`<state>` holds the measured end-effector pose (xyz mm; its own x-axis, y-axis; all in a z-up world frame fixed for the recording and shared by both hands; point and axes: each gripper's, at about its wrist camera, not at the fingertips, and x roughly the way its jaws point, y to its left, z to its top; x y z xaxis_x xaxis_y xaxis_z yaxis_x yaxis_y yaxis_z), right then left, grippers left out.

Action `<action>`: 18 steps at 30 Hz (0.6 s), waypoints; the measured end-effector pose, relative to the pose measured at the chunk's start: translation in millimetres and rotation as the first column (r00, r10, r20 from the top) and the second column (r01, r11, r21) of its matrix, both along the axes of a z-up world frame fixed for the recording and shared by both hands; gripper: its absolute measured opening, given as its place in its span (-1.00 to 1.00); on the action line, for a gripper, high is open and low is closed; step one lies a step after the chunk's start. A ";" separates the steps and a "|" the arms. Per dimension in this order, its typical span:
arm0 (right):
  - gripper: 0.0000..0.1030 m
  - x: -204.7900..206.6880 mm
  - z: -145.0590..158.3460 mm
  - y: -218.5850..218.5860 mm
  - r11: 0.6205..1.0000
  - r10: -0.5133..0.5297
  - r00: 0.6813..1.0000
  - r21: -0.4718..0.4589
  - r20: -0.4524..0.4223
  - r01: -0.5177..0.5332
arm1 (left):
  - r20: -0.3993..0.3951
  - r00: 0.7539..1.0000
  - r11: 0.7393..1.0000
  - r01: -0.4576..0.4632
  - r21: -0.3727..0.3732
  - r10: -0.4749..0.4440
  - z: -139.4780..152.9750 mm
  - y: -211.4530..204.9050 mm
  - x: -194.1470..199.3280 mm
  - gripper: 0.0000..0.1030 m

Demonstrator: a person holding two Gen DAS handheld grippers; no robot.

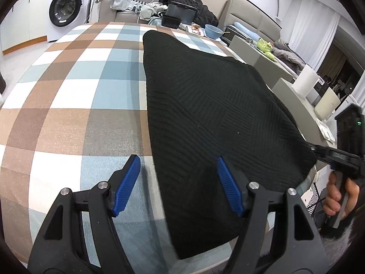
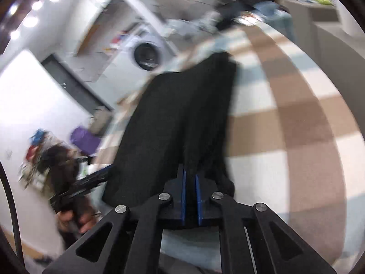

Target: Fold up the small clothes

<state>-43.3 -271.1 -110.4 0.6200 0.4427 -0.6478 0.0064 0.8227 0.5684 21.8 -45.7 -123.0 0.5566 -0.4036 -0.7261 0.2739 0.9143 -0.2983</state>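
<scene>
While its blue ribbed pads stand pressed together on a bunched edge of the black ribbed knit garment (image 2: 180,118), the right claw (image 2: 190,196) pinches that cloth, which rises from the bench toward the jaws. Left claw (image 1: 178,182): spread wide, nothing between the pads, one pad over bare cover, the other over the garment's near part. Garment: laid flat, long and narrow, along the right half of the bench. Bench cover: checked cloth (image 1: 75,96) in brown, pale blue and white. Room: white front-loading washing machine (image 1: 68,6) beyond the far left corner; blue bowl (image 1: 213,30) and dark clutter at the far end; grey cabinets along the right. The person's right hand (image 1: 337,196) grips its handle at the bench's right edge; the left hand (image 2: 77,219) shows blurred.
</scene>
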 end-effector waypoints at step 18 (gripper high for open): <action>-0.83 1.3 8.2 35.8 0.990 0.099 0.985 -0.114 0.139 -0.083 | -0.012 0.999 1.000 0.031 0.002 -0.031 -0.7 1.2 -14.5 0.33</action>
